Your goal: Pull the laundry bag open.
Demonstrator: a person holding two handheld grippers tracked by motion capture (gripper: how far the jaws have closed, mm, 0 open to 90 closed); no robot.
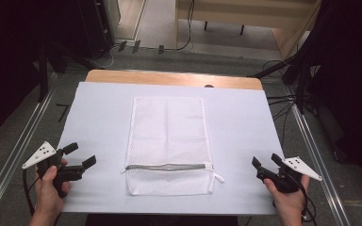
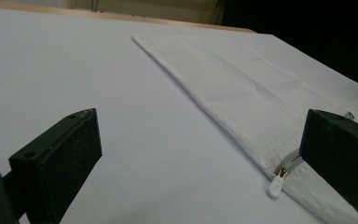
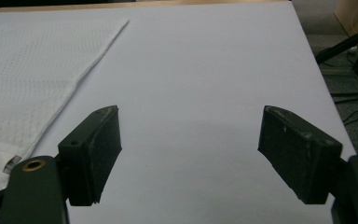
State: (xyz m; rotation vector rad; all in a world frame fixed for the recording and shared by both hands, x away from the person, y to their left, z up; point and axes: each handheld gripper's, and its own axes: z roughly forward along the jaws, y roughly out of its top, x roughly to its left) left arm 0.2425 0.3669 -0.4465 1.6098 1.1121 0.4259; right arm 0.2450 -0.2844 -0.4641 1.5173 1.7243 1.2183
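A white mesh bag [image 1: 168, 136] lies flat in the middle of the white sheet [image 1: 99, 113], with a grey zipper [image 1: 168, 166] across it near its front end. My left gripper [image 1: 81, 154] is held low at the front left, open, with nothing between its jaws. In the left gripper view the left gripper [image 2: 200, 140] faces the mesh bag [image 2: 242, 88], and a small white zipper pull [image 2: 276, 186] lies just by the right-hand jaw. My right gripper [image 1: 266, 160] is at the front right, open and empty. In the right gripper view the right gripper [image 3: 189, 135] is over bare sheet, with the mesh bag [image 3: 28, 70] to its left.
The sheet covers a wooden table whose far edge [image 1: 169, 77] shows as a bare strip. Metal rails [image 1: 19, 146] run along both sides on the floor. Cables [image 1: 283, 101] and dark stands lie off the table's right side.
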